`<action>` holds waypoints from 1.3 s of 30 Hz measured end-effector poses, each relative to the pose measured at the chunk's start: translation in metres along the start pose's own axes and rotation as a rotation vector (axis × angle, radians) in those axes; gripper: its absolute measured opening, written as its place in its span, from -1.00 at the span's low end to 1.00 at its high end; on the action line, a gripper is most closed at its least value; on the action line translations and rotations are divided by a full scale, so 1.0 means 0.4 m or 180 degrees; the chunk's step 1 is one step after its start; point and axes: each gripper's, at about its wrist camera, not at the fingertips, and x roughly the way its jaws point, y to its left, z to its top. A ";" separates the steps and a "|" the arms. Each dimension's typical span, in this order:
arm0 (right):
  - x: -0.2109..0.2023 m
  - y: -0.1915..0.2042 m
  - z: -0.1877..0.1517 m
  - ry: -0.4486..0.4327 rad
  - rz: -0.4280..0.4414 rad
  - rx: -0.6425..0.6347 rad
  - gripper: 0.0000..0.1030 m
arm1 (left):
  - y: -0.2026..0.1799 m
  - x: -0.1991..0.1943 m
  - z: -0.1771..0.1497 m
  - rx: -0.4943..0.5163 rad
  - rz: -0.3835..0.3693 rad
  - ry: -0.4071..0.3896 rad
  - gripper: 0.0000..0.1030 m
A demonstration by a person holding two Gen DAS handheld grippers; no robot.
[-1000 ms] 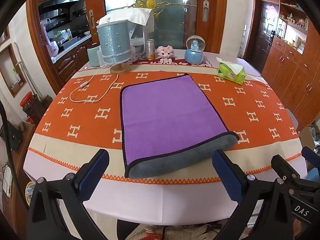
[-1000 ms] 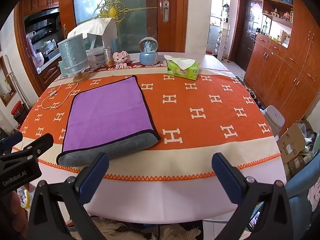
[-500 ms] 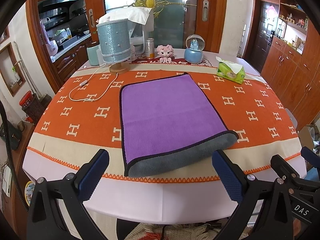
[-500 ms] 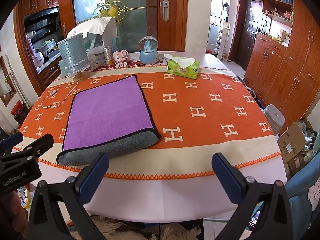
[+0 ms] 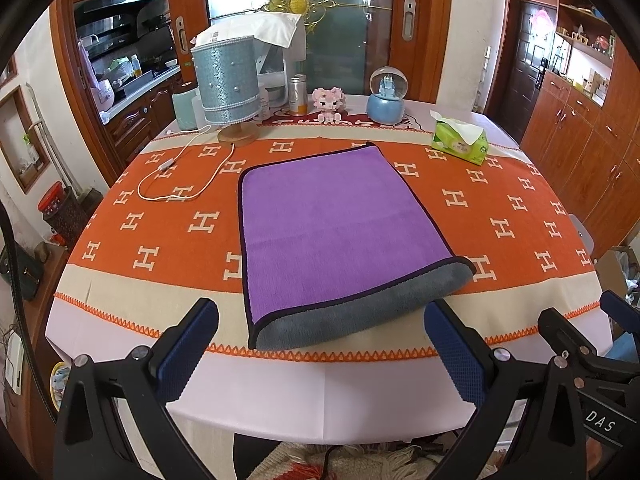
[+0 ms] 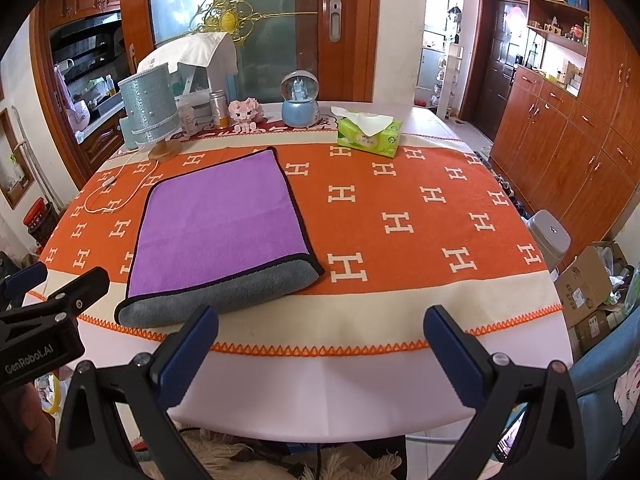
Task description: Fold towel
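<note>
A purple towel (image 5: pixel 332 224) with a dark border lies folded flat on the orange patterned tablecloth (image 5: pixel 152 240); its grey underside shows along the rounded near fold. It also shows in the right wrist view (image 6: pixel 220 224), left of centre. My left gripper (image 5: pixel 320 344) is open and empty, held back at the table's near edge, straight in front of the towel's fold. My right gripper (image 6: pixel 320 344) is open and empty at the near edge, to the right of the towel. The left gripper's body (image 6: pixel 44 320) shows at the left of the right wrist view.
At the table's far side stand a blue-grey lamp (image 5: pixel 226 84) with a white cord (image 5: pixel 180 176), a can, a pink toy (image 5: pixel 329 102), a snow globe (image 5: pixel 386 96) and a green tissue box (image 5: pixel 460 142). Wooden cabinets line the right wall.
Both grippers have stayed open and nearly still; the view shifts only slightly. The towel has not moved.
</note>
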 end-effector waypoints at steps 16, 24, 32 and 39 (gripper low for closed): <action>-0.007 0.002 0.001 -0.0013 -0.0001 -0.0001 0.99 | -0.006 -0.002 -0.013 0.0010 -0.0022 0.0026 0.99; -0.005 0.003 0.004 -0.0013 0.0002 -0.0012 0.99 | -0.002 0.001 0.000 0.0007 -0.0018 0.0039 0.99; -0.004 0.005 0.004 -0.0019 0.0001 -0.0011 0.99 | 0.001 0.004 0.007 0.0005 -0.0007 0.0031 0.99; -0.005 0.006 0.014 -0.0045 0.0007 0.0002 0.99 | 0.001 0.011 0.022 0.0032 0.0012 -0.0003 0.99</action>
